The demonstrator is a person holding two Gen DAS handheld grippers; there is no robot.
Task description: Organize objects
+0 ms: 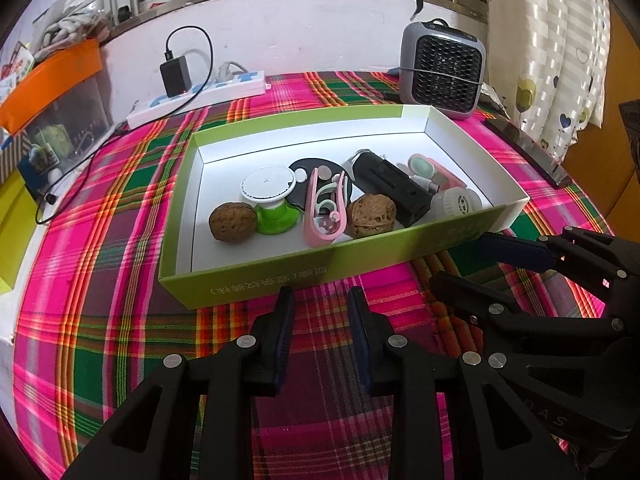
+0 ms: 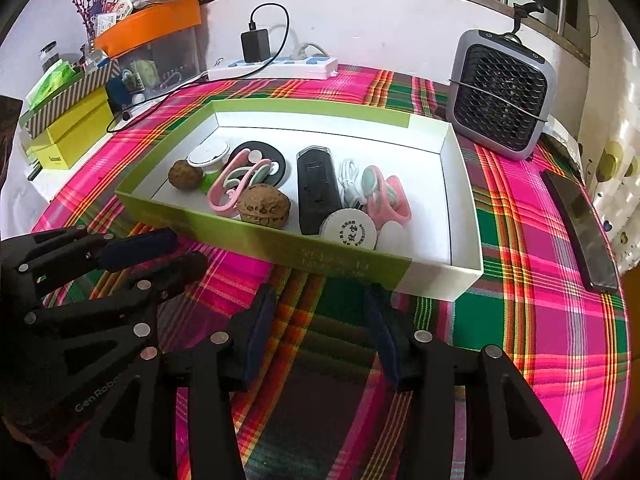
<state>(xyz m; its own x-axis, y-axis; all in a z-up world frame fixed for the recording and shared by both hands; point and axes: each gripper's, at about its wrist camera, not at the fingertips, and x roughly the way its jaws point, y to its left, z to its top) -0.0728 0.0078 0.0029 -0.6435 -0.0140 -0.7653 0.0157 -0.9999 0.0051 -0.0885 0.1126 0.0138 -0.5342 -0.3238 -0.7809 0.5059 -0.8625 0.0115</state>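
Observation:
A shallow green box with a white inside sits on the plaid cloth. It holds two walnuts, a pink clip, a black disc, a white round lid on a green base, a black rectangular device, a pink-and-green case and a white round jar. My left gripper is open and empty just in front of the box. My right gripper is open and empty beside it.
A grey mini fan stands behind the box at the right. A white power strip with a black charger lies at the back. A dark phone lies at the right table edge. Boxes and an orange bin stand at left.

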